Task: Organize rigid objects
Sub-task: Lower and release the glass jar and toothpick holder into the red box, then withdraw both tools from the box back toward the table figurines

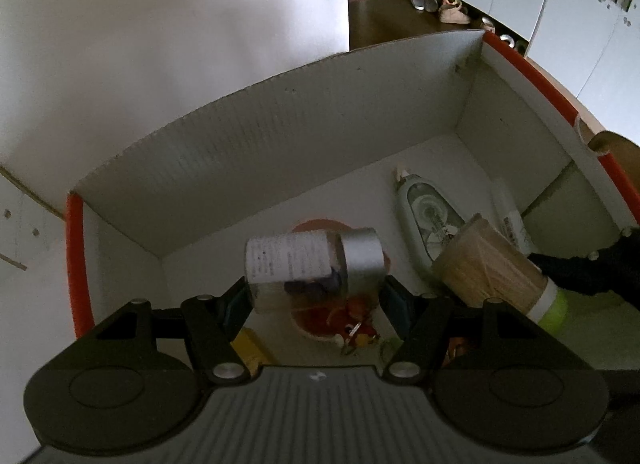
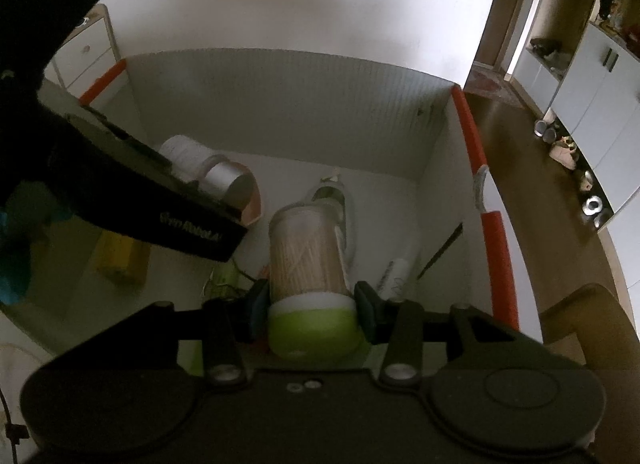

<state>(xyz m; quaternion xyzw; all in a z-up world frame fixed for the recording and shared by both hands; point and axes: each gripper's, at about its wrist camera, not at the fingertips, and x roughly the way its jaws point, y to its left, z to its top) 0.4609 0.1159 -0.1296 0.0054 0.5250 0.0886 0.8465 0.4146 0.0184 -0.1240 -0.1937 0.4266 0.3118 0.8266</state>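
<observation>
Left gripper: black two-finger gripper in my left hand, angled down into the box, jaws set wide around a clear glass jar with a white printed label and a silver metal lid. The jar lies sideways across the jaws, lid toward my right. The left pad touches the jar's base; whether the right pad presses the lid I cannot tell.

Right gripper: black two-finger gripper in my right hand, also angled down, clamped on a clear plastic tub of wooden toothpicks with a lime-green cap and white collar. Both pads press the tub at the collar, cap toward the camera, body pointing into the box.

Box: white corrugated cardboard box with orange edge strips, open on top. Both held items hang inside it, above its floor, the jar to the left of the tub.

Box floor: a pale green teardrop-shaped correction-tape dispenser lies beyond the tub; a white marker pen rests by the right wall; a yellow block sits toward the left; small red and orange bits lie under the jar, too blurred to name.

Surroundings: brown wooden floor to the right of the box, with shoes along white cabinets.
</observation>
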